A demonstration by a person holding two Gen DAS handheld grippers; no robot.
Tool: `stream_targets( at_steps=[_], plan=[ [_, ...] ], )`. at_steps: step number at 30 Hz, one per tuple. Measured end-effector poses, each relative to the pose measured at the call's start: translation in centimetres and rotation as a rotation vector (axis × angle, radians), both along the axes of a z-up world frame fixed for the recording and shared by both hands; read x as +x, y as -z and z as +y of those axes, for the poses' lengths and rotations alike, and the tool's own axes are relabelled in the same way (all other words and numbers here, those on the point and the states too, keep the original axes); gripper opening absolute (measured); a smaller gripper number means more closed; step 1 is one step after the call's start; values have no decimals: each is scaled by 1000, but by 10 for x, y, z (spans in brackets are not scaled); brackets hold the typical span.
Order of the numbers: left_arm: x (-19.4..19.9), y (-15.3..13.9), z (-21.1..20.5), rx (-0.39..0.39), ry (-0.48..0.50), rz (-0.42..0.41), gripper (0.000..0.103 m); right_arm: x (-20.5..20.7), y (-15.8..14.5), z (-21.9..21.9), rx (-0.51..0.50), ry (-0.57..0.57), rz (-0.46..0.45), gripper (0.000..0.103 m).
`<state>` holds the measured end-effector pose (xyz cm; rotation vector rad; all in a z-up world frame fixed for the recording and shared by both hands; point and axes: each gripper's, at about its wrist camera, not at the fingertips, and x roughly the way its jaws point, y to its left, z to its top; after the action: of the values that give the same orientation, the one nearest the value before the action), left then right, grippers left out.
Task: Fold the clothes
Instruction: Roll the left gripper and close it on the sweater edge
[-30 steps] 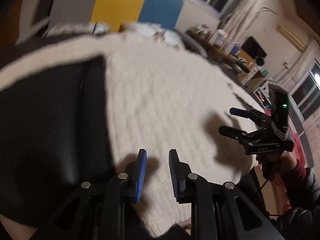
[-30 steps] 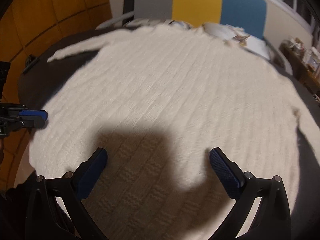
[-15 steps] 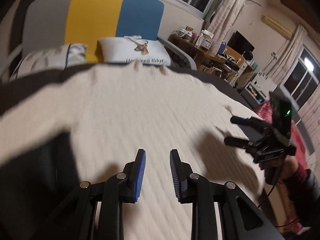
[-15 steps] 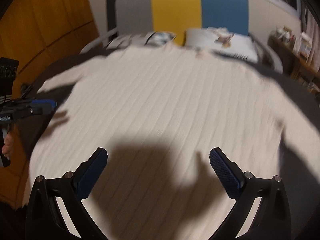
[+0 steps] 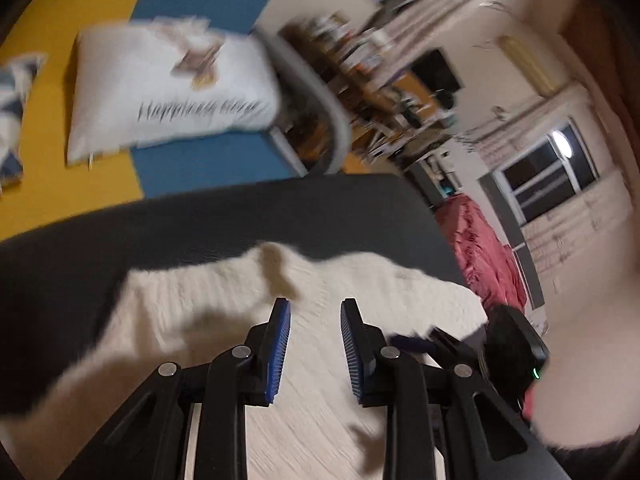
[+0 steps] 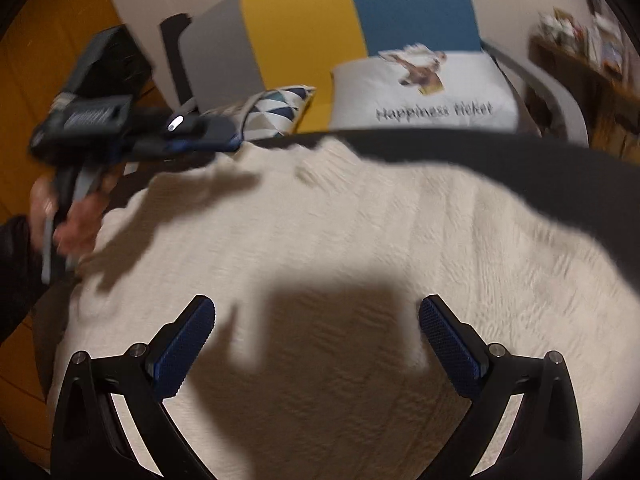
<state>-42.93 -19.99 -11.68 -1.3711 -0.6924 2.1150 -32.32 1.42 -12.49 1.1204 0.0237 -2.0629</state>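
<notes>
A cream knitted sweater (image 6: 360,220) lies spread flat on a dark bed cover (image 6: 560,168). My right gripper (image 6: 316,304) hovers over its middle, jaws wide apart with nothing between them. My left gripper (image 5: 315,304) hangs over the sweater (image 5: 192,312) near its far edge, its blue pads a narrow gap apart and holding nothing. In the right wrist view the left gripper (image 6: 200,136) shows at the sweater's far left corner, carried by a hand (image 6: 76,216). In the left wrist view the right gripper's body (image 5: 516,340) appears blurred at the lower right.
A white pillow with lettering (image 6: 424,96) and a patterned cushion (image 6: 276,108) lean on a grey, yellow and blue headboard (image 6: 296,32). Beyond the bed's right side are a red blanket (image 5: 480,252), a cluttered desk (image 5: 384,92) and a window (image 5: 548,184).
Both grippers have swept across the sweater toward the headboard end, the left one much farther. The pillows loom larger now. Neither gripper's jaw gap has visibly changed.
</notes>
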Motion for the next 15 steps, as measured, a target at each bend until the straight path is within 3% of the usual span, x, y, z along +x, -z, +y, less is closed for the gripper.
stream_targets(
  at_steps=[4,11,12,14,15],
  plan=[
    [-17,21,1,48,15,-78,26,0,-1,7,-35,7,-9,103],
    [-30,36,18,121,20,-103,23,2,-3,2,2,5,17,103],
    [-31,34,24,105,23,-93,18,3,-5,1,22,3,30,103],
    [-29,19,36,-19,21,3,1,5,-12,-4,75,-12,78,103],
    [-26,10,39,-40,16,52,2,4,-16,-7,104,-24,111,103]
  ],
)
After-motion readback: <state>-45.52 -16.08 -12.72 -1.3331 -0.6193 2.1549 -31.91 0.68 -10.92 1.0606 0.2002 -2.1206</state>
